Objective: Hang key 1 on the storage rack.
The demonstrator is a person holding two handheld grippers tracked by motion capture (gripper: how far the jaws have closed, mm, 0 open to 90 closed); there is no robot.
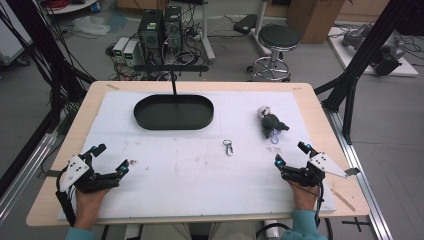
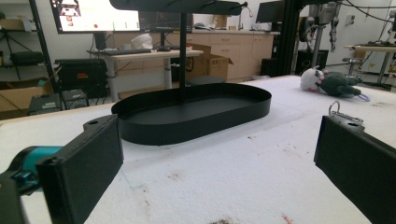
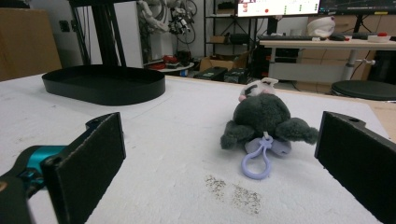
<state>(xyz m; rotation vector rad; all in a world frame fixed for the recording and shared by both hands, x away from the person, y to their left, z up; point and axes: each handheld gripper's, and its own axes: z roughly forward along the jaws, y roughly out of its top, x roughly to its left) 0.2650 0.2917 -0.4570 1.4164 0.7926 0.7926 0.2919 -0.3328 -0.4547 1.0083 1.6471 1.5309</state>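
Right gripper (image 1: 291, 154) sits low near the tabletop's (image 3: 177, 140) near edge, jaws spread wide with nothing between them, aimed at the plush toy (image 3: 267, 119) lying just ahead on the white foam cover. Left gripper (image 1: 111, 158) is likewise wide open and empty, well apart from everything. Risk, I'd say: that soft, fuzzy grey body squashes and could slip out, or the jaws snag only the thin lilac plastic clip (image 3: 256, 163) and it dangles. Small metal clasp (image 1: 228, 147) lies mid-table; smooth black oval tray (image 1: 173, 112) sits farther back, rigid and shallow-walled.
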